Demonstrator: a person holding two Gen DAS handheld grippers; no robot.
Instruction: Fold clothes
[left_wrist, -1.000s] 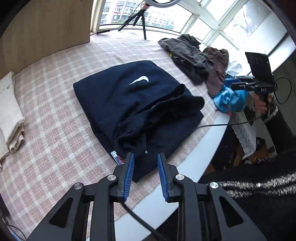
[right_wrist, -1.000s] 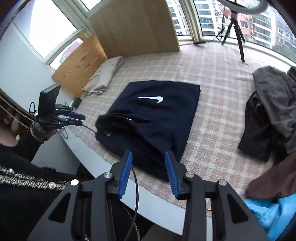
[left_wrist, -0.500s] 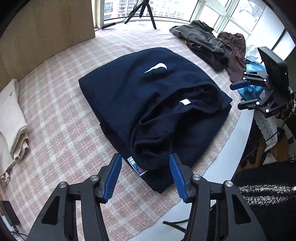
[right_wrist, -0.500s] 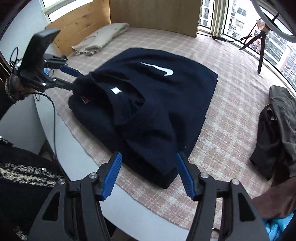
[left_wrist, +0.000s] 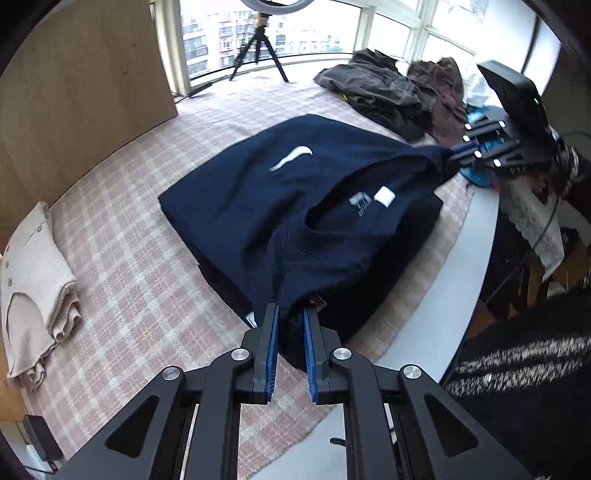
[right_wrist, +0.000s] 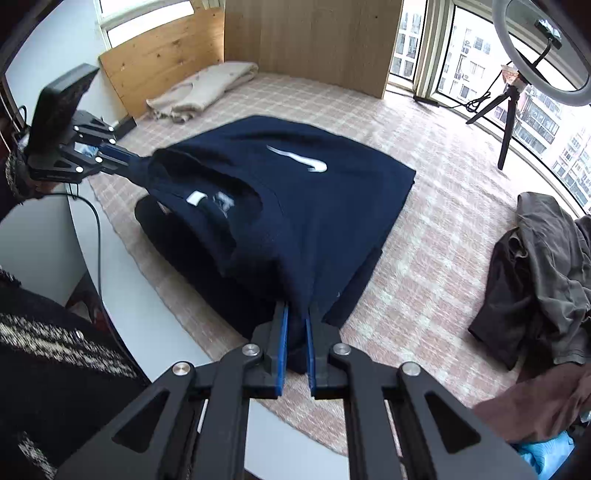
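Note:
A navy sweatshirt (left_wrist: 258, 199) with a white swoosh logo lies folded on the pink checked cloth (left_wrist: 122, 266); it also shows in the right wrist view (right_wrist: 325, 206). My left gripper (left_wrist: 290, 317) is shut on the near shoulder edge of its collar end. My right gripper (right_wrist: 296, 314) is shut on the other shoulder edge. Both lift the collar end slightly, so the neck opening and white label (left_wrist: 384, 195) show. Each gripper appears in the other's view, the right gripper (left_wrist: 452, 155) and the left gripper (right_wrist: 138, 162) pinching dark fabric.
A folded beige garment (left_wrist: 33, 273) lies at the left by the wooden panel (left_wrist: 81, 96). A pile of grey and brown clothes (left_wrist: 391, 92) sits at the right, with a blue garment (right_wrist: 546, 452) near it. A tripod (left_wrist: 258, 51) stands by the window. The table's white edge (left_wrist: 461, 280) runs close.
Both grippers moved in from open, above the near edge, and shut on the sweatshirt's two shoulder corners. The collar end has risen off the table.

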